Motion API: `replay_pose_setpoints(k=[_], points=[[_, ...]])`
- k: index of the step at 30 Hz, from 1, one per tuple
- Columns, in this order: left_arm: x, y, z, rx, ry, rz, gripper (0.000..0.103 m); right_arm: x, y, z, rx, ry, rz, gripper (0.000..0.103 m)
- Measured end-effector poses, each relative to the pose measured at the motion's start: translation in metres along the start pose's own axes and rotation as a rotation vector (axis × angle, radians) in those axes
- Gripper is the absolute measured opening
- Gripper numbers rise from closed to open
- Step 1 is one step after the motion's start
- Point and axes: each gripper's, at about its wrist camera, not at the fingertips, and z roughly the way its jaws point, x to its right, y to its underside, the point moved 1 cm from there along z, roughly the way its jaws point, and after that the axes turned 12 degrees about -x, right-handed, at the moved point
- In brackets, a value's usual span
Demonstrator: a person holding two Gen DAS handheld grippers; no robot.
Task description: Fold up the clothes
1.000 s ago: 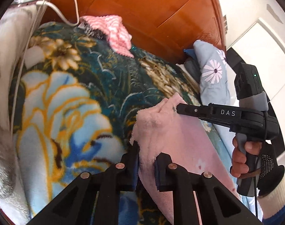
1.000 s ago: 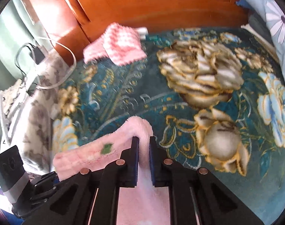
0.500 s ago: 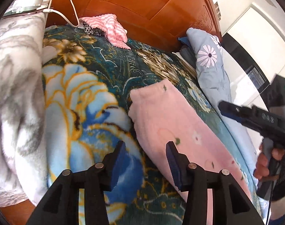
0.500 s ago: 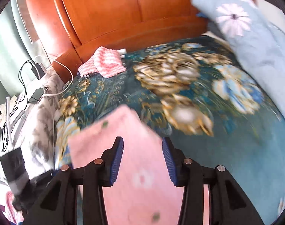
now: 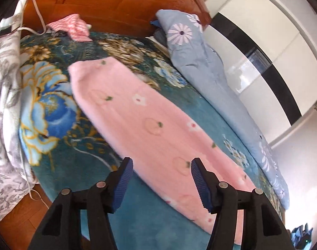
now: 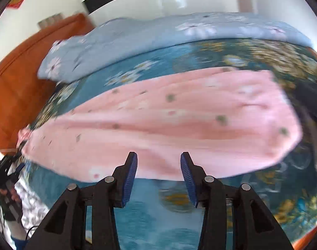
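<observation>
One pink garment (image 5: 150,123) lies flat on the bed (image 5: 60,145), its near edge free. The left gripper (image 5: 161,179) and right gripper (image 6: 158,170) both hover over that edge with fingers spread, empty. Beyond the garment lie one blue quilt (image 5: 210,79) and one striped cloth (image 5: 75,28) by the headboard (image 5: 116,4).

The left gripper (image 5: 161,179) is matte black plastic, its two fingers angular with triangular cut-outs; each finger carries round silver screws, and a ribbed blue pad (image 5: 123,184) lines each inner face; the right gripper (image 6: 158,174) matches it, black with the same silver screws and ribbed blue pads (image 6: 129,179); left of the right gripper, a hand (image 6: 9,195) shows bare fingers, with a blue sleeve below it.
</observation>
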Motion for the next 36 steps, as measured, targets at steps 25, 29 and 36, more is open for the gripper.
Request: replay_pose_setpoints(k=[25, 29, 36], points=[[0.117, 0.060, 0.101, -0.086, -0.210, 0.216, 0.066, 0.121, -0.117, 0.044, -0.134, -0.239, -0.112, 0.045], [0.125, 0.064, 0.110, -0.112, -0.211, 0.232, 0.066, 0.129, -0.129, 0.056, -0.150, -0.267, -0.054, 0.039], [0.130, 0.058, 0.109, -0.094, -0.231, 0.251, 0.066, 0.142, -0.171, 0.016, 0.023, -0.333, 0.046, 0.008]])
